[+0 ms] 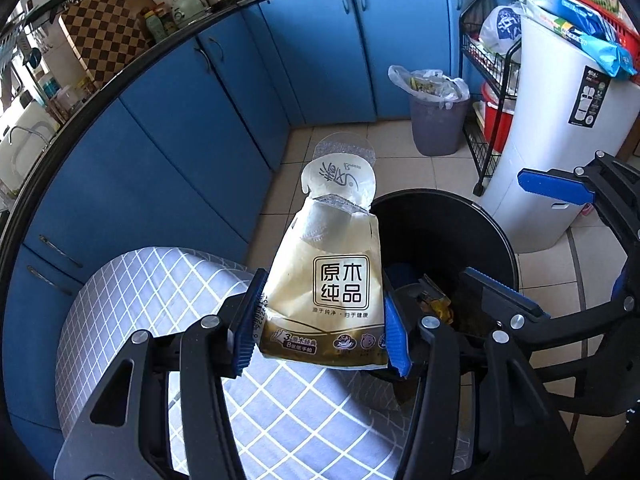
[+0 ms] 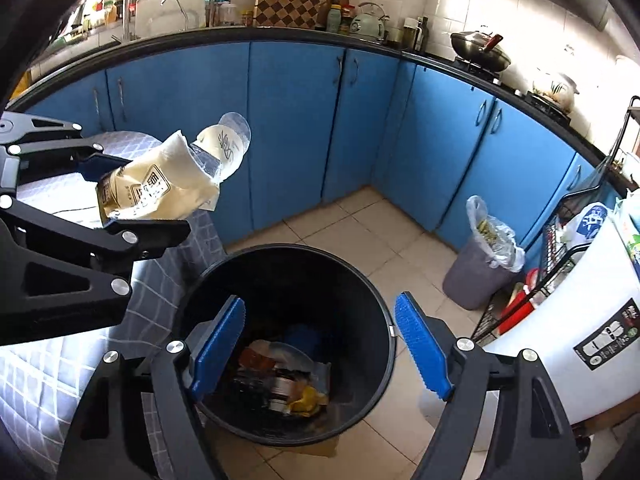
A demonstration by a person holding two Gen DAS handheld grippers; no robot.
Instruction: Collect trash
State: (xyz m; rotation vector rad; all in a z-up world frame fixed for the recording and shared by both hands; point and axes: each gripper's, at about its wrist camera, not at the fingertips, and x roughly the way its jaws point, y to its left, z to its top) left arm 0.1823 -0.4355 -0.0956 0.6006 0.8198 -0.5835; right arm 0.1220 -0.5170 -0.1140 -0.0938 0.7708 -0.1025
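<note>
The left gripper (image 1: 320,326) pinches a cream-yellow, torn-open plastic tissue packet (image 1: 334,280) between its blue pads, just beside the round black plastic trash bin (image 2: 384,312), over a grey checked tablecloth (image 1: 132,288). The right gripper (image 2: 320,344) hangs spread and empty above the bin's mouth, with wrappers and crumpled trash (image 2: 284,380) lying below its fingertips.

cream tissue packet (image 1: 332,280), flap torn open, upright beside black bin (image 2: 372,292) holding trash.
</note>
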